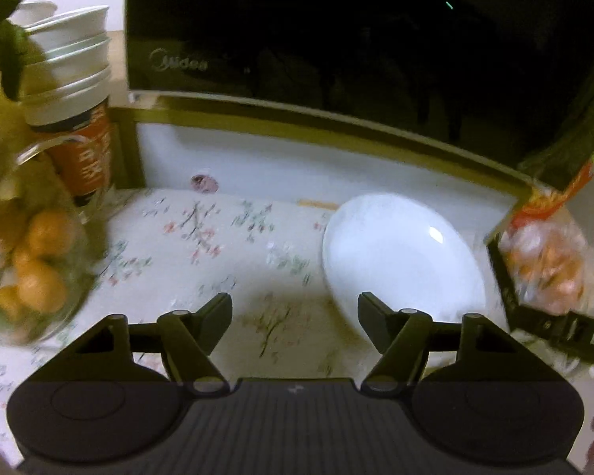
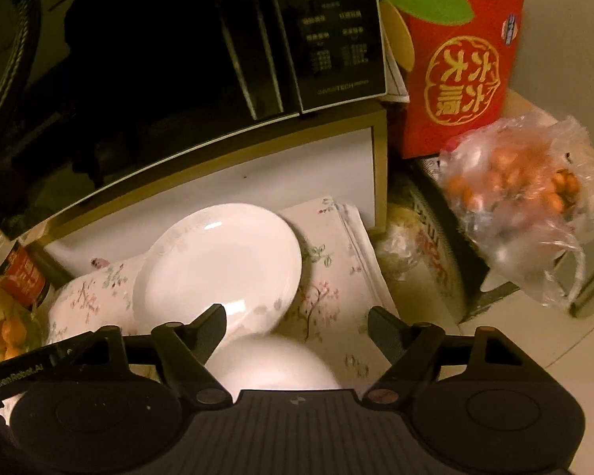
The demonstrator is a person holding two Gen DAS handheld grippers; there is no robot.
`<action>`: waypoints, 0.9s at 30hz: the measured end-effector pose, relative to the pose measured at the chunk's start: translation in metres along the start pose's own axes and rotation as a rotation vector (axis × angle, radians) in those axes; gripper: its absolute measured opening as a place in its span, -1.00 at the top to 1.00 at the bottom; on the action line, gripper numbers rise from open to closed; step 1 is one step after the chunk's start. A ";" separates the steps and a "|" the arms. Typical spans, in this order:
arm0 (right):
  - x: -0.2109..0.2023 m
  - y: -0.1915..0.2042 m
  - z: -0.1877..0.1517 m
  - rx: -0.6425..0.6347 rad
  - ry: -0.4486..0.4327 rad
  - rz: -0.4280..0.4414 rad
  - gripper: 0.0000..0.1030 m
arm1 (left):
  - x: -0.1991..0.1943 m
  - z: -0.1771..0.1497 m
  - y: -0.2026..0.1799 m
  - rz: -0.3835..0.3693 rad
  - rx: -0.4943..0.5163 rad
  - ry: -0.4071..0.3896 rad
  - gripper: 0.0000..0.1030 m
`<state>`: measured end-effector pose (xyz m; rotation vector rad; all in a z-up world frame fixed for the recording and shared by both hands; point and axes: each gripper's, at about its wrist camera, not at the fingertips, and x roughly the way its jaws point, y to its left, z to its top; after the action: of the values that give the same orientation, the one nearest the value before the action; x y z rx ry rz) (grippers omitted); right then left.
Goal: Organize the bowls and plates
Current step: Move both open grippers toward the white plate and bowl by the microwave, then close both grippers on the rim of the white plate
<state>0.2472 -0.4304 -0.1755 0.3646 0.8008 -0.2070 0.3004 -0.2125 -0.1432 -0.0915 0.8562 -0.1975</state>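
1. Left gripper (image 1: 295, 318): jaws wide apart, clamped on nothing, hovering over the floral tablecloth (image 1: 202, 245) in front of the microwave (image 1: 336, 39). Right gripper (image 2: 297, 326): jaws likewise spread, nothing gripped, with a white rounded shape (image 2: 275, 362) just beneath them, blurred and half hidden by the gripper body; bowl or plate, cannot tell.
2. Microwave: black, glossy, set on a wooden-edged shelf (image 1: 297, 126); "Midea" readable on the door at lower left, control panel in the right wrist view too smeared to read beyond "TECH".
3. Red carton (image 2: 463, 63) to the right of the microwave: gold roundel with Chinese characters, seen upside down; top edge cut off by the frame.
4. White plate (image 1: 400, 257) lying on the tablecloth under the microwave shelf, toward its right end, faint patterned rim showing in the right wrist view; near edge covered by the left gripper's right finger.
5. Clear plastic bag of small orange fruit (image 2: 526, 198), right of the microwave beside the red carton, motion-blurred.
6. Stack of white bowls (image 1: 71, 47) left of the microwave, perched on an orange-labelled jar (image 1: 83, 150); label writing too blurred to read.
7. Glass container of orange fruit (image 1: 35, 269), below the jar at the frame edge, partly cut off and blurred.
8. "GenRobot.AI" printed on a black strip (image 2: 19, 368) at the right wrist view's lower left.
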 end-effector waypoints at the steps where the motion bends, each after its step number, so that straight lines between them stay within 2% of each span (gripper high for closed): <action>1: 0.005 -0.003 0.004 0.012 0.006 0.010 -0.42 | 0.005 0.004 -0.001 -0.017 -0.006 0.003 -0.26; 5: 0.035 -0.017 0.017 0.097 0.074 0.069 -0.14 | 0.029 0.008 -0.007 -0.022 -0.013 0.053 -0.05; 7: 0.046 -0.020 0.019 0.136 0.101 0.095 -0.07 | 0.041 0.007 -0.008 -0.027 -0.020 0.080 0.08; 13: 0.067 -0.017 0.019 0.122 0.143 0.111 0.17 | 0.057 0.000 -0.005 -0.058 -0.050 0.120 0.31; 15: 0.071 -0.018 0.018 0.130 0.150 0.113 0.31 | 0.059 0.000 -0.005 -0.064 -0.049 0.109 0.36; 17: 0.075 -0.018 0.017 0.133 0.162 0.116 0.45 | 0.060 0.000 -0.005 -0.089 -0.053 0.115 0.53; 19: 0.079 -0.017 0.016 0.134 0.176 0.114 0.63 | 0.062 0.000 -0.004 -0.122 -0.080 0.121 0.80; 21: 0.082 -0.017 0.014 0.146 0.178 0.131 0.82 | 0.062 0.000 -0.006 -0.129 -0.079 0.122 0.81; 27: 0.078 -0.016 0.015 0.171 0.161 0.144 0.84 | 0.051 0.005 0.000 -0.134 -0.088 0.122 0.82</action>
<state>0.3048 -0.4543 -0.2270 0.6041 0.9141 -0.1122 0.3371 -0.2234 -0.1779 -0.2216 0.9811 -0.2933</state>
